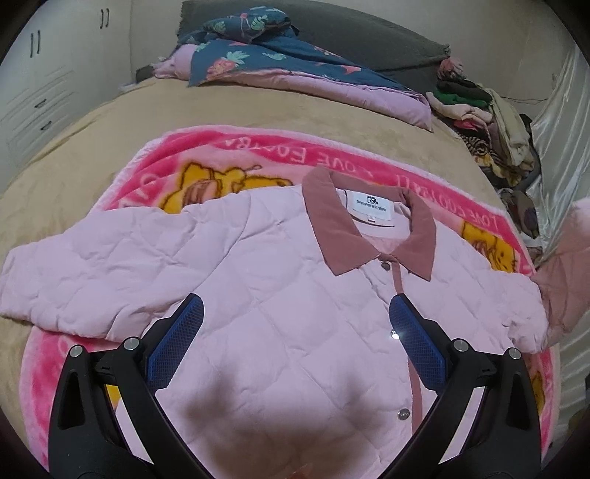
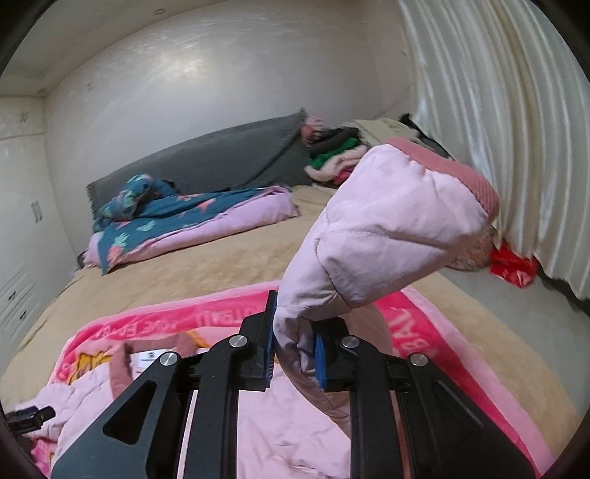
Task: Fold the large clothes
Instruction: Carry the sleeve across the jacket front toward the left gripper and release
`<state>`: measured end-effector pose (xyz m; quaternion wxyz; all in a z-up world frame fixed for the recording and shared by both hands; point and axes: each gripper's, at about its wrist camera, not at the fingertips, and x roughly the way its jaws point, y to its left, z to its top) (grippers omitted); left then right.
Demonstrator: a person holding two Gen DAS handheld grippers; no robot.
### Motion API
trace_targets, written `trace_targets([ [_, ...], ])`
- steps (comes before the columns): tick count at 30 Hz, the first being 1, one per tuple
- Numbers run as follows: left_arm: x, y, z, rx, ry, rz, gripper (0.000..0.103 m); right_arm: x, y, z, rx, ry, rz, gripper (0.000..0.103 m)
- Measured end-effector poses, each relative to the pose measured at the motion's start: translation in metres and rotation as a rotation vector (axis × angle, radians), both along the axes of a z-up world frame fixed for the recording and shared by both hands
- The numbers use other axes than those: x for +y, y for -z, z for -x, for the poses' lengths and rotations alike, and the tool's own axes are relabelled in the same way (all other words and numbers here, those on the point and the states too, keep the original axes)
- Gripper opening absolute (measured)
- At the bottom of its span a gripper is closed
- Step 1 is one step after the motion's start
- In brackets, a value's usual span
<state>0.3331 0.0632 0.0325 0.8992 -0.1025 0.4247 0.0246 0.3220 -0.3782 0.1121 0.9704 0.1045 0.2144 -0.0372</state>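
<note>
A pale pink quilted jacket (image 1: 280, 280) with a dusty-rose collar (image 1: 332, 217) lies front up, snapped shut, on a bright pink cartoon blanket (image 1: 206, 154). Its left sleeve (image 1: 92, 272) lies flat, spread to the left. My left gripper (image 1: 297, 324) is open and hovers over the jacket's chest, holding nothing. My right gripper (image 2: 293, 346) is shut on the jacket's right sleeve (image 2: 387, 235) and holds it lifted above the blanket (image 2: 206, 317), the rose cuff (image 2: 464, 177) pointing up and away. That raised sleeve also shows at the right edge of the left wrist view (image 1: 568, 265).
The blanket lies on a tan bed (image 1: 110, 121). A navy floral and pink quilt (image 1: 295, 70) and a grey headboard cover (image 1: 368, 33) are at the far end. A pile of clothes (image 1: 486, 121) sits at the far right by a white curtain (image 2: 497, 110). White cupboards (image 1: 48, 73) stand left.
</note>
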Motion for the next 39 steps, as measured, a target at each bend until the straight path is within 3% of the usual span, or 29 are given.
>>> trace_targets([
  [3, 0.009, 0.001, 0.001, 0.002, 0.002, 0.050, 0.095, 0.025, -0.003, -0.001, -0.011, -0.050, 0.026, 0.016],
  [14, 0.044, 0.009, 0.009, -0.051, -0.058, 0.078, 0.095, 0.124, 0.011, -0.020, -0.019, -0.189, 0.090, 0.016],
  [21, 0.063, 0.017, 0.018, -0.025, -0.057, 0.128, 0.095, 0.187, 0.027, -0.026, -0.016, -0.284, 0.102, 0.016],
  [28, 0.074, 0.030, 0.018, 0.003, -0.038, 0.178, 0.095, 0.249, 0.066, -0.036, 0.039, -0.383, 0.139, 0.016],
  [39, 0.104, 0.039, 0.013, -0.018, -0.094, 0.365, 0.095, 0.314, 0.126, -0.025, 0.168, -0.543, 0.268, 0.017],
])
